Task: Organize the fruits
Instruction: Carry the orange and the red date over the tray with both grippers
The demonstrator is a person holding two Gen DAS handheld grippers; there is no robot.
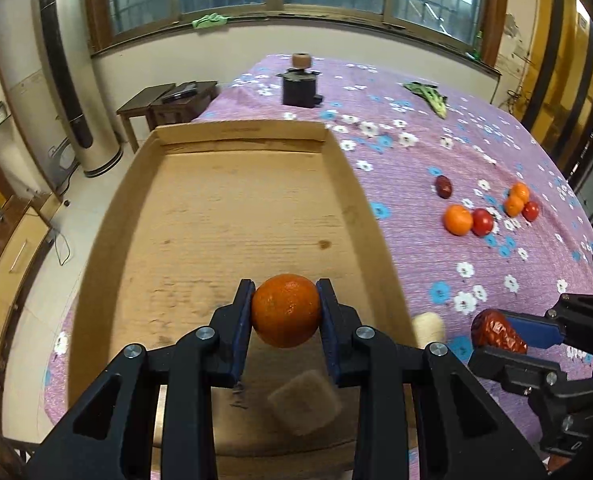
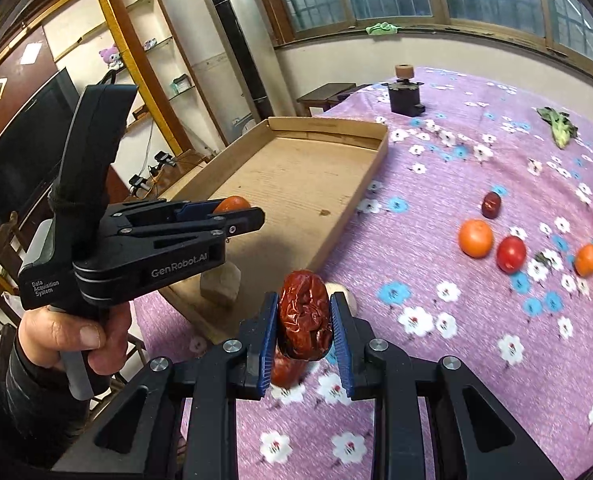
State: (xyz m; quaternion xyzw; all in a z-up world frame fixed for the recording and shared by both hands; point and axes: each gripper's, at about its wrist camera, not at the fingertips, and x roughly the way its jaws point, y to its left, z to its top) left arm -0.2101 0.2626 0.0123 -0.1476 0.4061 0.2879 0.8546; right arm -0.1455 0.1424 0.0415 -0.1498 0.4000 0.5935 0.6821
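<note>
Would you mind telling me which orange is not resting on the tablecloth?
The orange clamped in the left gripper, above the cardboard tray; the others lie on the cloth.

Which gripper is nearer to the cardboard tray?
Left. The left gripper holds an orange over the cardboard tray; the right gripper holds a red date over the tablecloth beside it.

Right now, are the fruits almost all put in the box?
Not yet. The box holds no fruit so far. In hand: the left gripper holds an orange over the box, and the right gripper holds a date above the cloth. Left on the table: another date, three oranges and two tomatoes.
</note>
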